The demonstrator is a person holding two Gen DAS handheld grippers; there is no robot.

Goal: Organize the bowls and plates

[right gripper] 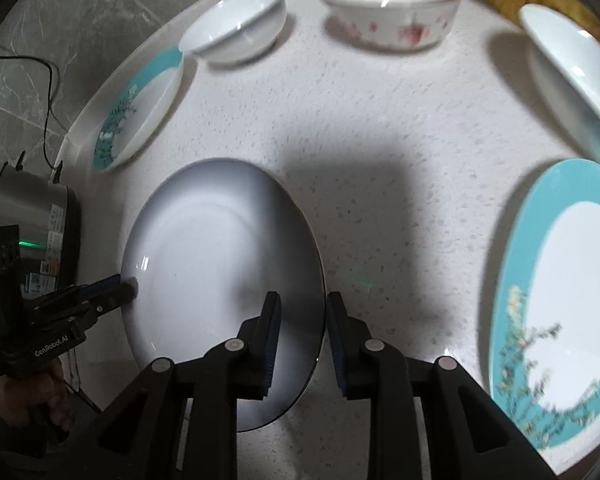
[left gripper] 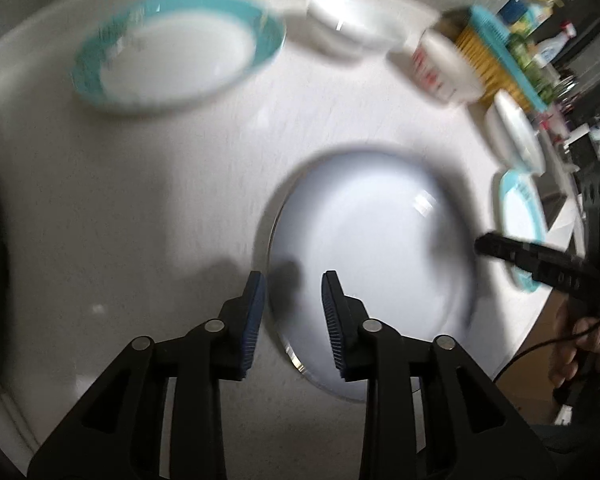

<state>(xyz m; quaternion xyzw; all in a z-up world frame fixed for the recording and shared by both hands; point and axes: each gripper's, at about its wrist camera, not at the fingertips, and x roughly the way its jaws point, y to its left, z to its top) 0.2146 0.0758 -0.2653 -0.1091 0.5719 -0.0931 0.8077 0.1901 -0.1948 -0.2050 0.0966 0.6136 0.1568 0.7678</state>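
Note:
A plain white plate [left gripper: 364, 264] [right gripper: 220, 264] lies on the speckled white counter between both grippers. My left gripper [left gripper: 294, 280] is open, its fingers straddling the plate's left rim. My right gripper [right gripper: 303, 300] is open, its fingers straddling the plate's right rim. Each gripper shows in the other's view, the left [right gripper: 112, 290] and the right [left gripper: 500, 248]. A teal-rimmed plate [left gripper: 176, 52] [right gripper: 140, 108] lies at the far left. A second teal-rimmed plate [right gripper: 560, 312] [left gripper: 520, 216] lies at the right.
A small white bowl [right gripper: 236, 20] [left gripper: 352, 16], a pink-flowered glass bowl [right gripper: 388, 4] [left gripper: 444, 64] and another white bowl [right gripper: 572, 80] [left gripper: 516, 132] stand along the back. A steel cooker [right gripper: 32, 216] stands at the left edge. Bottles and a teal rack [left gripper: 500, 48] crowd the far right.

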